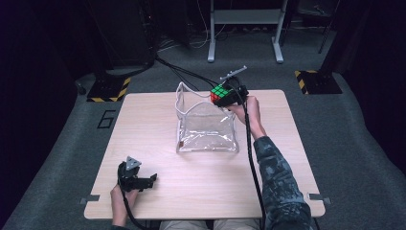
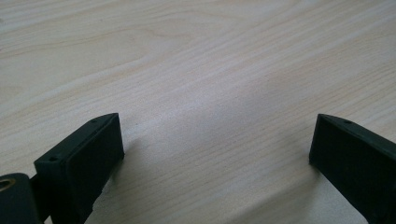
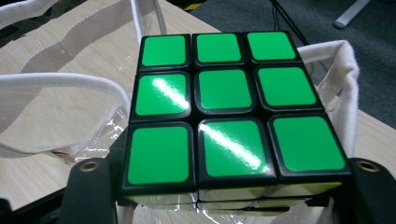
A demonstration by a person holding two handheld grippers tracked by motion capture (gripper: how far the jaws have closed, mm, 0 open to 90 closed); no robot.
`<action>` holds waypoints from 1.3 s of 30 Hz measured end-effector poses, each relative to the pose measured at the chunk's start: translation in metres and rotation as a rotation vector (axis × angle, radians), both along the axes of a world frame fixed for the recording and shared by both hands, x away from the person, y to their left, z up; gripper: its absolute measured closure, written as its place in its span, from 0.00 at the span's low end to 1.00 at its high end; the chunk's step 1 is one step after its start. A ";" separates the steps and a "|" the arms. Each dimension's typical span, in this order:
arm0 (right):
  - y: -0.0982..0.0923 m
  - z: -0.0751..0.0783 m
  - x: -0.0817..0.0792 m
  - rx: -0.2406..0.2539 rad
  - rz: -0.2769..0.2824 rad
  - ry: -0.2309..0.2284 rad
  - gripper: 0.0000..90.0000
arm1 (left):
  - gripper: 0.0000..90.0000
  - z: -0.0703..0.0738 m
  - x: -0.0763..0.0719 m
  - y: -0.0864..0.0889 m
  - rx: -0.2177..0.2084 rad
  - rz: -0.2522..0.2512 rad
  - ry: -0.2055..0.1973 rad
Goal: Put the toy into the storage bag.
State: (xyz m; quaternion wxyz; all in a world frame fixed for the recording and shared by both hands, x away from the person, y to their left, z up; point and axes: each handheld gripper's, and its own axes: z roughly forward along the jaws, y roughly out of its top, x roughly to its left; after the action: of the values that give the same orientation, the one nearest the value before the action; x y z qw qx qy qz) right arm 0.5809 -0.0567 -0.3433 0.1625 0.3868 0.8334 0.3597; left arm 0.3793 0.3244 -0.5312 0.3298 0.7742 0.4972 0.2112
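1. The Rubik's cube (image 3: 224,112), green face up, sat clamped between the right gripper (image 1: 229,97) jaws, above the mouth of the clear plastic bag (image 1: 207,132).
2. The bag lay mid-surface (image 1: 201,187), white handles (image 1: 181,98) loose.
3. The left gripper (image 1: 143,181) rested at the near-left, jaws wide and empty.

The puzzle cube (image 3: 224,109) is showing a full face of nine bright green squares set in a black grid; in the high view a red side is also showing. The bag (image 1: 207,129) is presenting as clear plastic with off-white woven straps (image 3: 60,84). The surface (image 2: 196,70) is displaying pale wood grain. Both grippers, left (image 1: 149,180) and right (image 1: 225,99), are appearing black, each bearing a grey plate. The sleeve (image 1: 280,184) is showing a dark mottled pattern. The floor (image 1: 364,143) is reading grey, with yellow-and-black striped markings (image 1: 112,91).
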 end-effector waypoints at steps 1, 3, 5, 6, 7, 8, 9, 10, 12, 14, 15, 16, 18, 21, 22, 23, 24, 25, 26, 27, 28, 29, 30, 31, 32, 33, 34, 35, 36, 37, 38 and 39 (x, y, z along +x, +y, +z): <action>0.000 0.000 0.000 0.001 -0.004 -0.002 0.37 | 0.03 0.000 0.000 0.000 0.001 -0.001 0.003; 0.001 -0.001 0.000 0.003 -0.005 -0.001 0.37 | 0.03 0.000 0.000 0.000 0.001 0.001 0.000; 0.001 0.000 0.000 0.003 -0.007 0.001 0.36 | 0.03 0.000 0.000 0.000 0.000 0.000 0.000; 0.001 0.000 0.000 0.003 -0.007 0.002 0.36 | 0.03 0.000 0.000 0.000 0.000 0.000 0.000; 0.001 0.000 0.000 0.002 -0.007 0.003 0.36 | 0.03 0.000 0.000 0.000 0.001 0.000 0.003; 0.001 0.000 0.000 0.002 -0.008 0.002 0.36 | 0.03 0.000 0.000 0.000 0.001 -0.001 0.003; 0.001 0.000 0.000 0.002 -0.008 0.003 0.36 | 0.03 0.000 0.000 0.000 0.001 -0.001 0.003; 0.001 -0.001 0.000 0.003 -0.008 0.004 0.36 | 0.03 0.000 0.000 0.000 0.002 -0.001 0.005; 0.001 -0.001 0.000 0.002 -0.005 0.007 0.36 | 0.03 0.000 0.000 0.000 0.001 -0.001 0.003; 0.002 -0.001 0.000 0.001 -0.006 0.006 0.36 | 0.03 0.000 0.000 0.000 0.001 -0.001 0.003; 0.002 -0.001 0.000 0.003 -0.005 0.007 0.36 | 0.03 0.000 0.000 0.000 0.001 -0.001 0.003; 0.001 0.000 0.000 0.008 -0.005 0.007 0.32 | 0.03 0.000 0.000 0.000 0.001 -0.002 0.003; 0.000 0.003 -0.002 0.018 -0.008 -0.005 0.22 | 0.03 0.000 0.000 0.000 0.002 0.000 0.002; -0.001 0.007 -0.005 0.018 -0.009 -0.003 0.15 | 0.03 0.000 0.000 0.000 0.004 0.000 0.003; -0.003 0.009 -0.007 0.022 -0.004 -0.006 0.14 | 0.03 0.000 0.000 0.000 0.003 0.000 0.003; -0.003 0.010 -0.008 0.024 -0.005 -0.009 0.12 | 0.03 0.000 0.000 0.000 0.003 0.000 0.003; -0.004 0.012 -0.010 0.029 -0.003 -0.009 0.11 | 0.03 0.000 0.000 0.000 0.002 0.001 0.003; -0.004 0.013 -0.012 0.027 0.004 -0.009 0.10 | 0.03 0.000 0.000 0.000 0.003 0.000 0.003; -0.004 0.015 -0.013 0.021 0.005 -0.009 0.09 | 0.03 0.000 0.000 0.000 0.003 0.000 0.003; -0.004 0.016 -0.016 0.017 0.005 -0.009 0.07 | 0.03 0.000 0.000 0.000 0.003 0.000 0.003; -0.003 0.017 -0.017 0.012 0.013 -0.012 0.06 | 0.03 0.000 0.000 0.000 0.003 0.000 0.003; -0.004 0.018 -0.019 0.006 0.018 -0.013 0.06 | 0.03 0.000 0.000 0.000 0.003 0.000 0.003; -0.004 0.019 -0.022 0.004 0.017 -0.018 0.05 | 0.03 0.000 0.000 0.000 0.003 0.000 0.003; -0.004 0.020 -0.024 0.006 0.023 -0.024 0.05 | 0.03 0.000 0.000 0.000 0.003 0.000 0.003; -0.005 0.021 -0.026 0.007 0.024 -0.027 0.05 | 0.03 0.000 0.000 0.000 0.003 0.000 0.003; -0.005 0.022 -0.029 0.008 0.025 -0.034 0.05 | 0.03 0.000 0.000 0.000 0.003 0.000 0.003; -0.006 0.023 -0.032 0.013 0.022 -0.033 0.04 | 0.03 0.000 0.000 0.000 0.003 0.000 0.003; -0.007 0.024 -0.034 0.011 0.032 -0.036 0.04 | 0.03 0.000 0.000 0.000 0.003 0.001 0.003; -0.008 0.024 -0.037 0.010 0.033 -0.045 0.04 | 0.03 0.000 0.000 0.000 0.003 0.000 0.003; -0.009 0.025 -0.040 0.012 0.032 -0.050 0.04 | 0.03 0.000 0.000 0.000 0.003 0.000 0.003; -0.010 0.026 -0.042 0.011 0.040 -0.057 0.04 | 0.03 0.000 0.000 0.000 0.003 0.000 0.003; -0.011 0.027 -0.046 0.012 0.032 -0.047 0.04 | 0.03 0.000 0.000 0.000 -0.002 0.004 0.000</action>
State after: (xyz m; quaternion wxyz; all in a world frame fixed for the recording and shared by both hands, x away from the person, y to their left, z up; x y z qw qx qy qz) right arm 0.5351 -0.0675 -0.3166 0.1742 0.3657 0.8334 0.3761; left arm 0.3790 0.3241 -0.5310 0.3299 0.7729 0.4991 0.2114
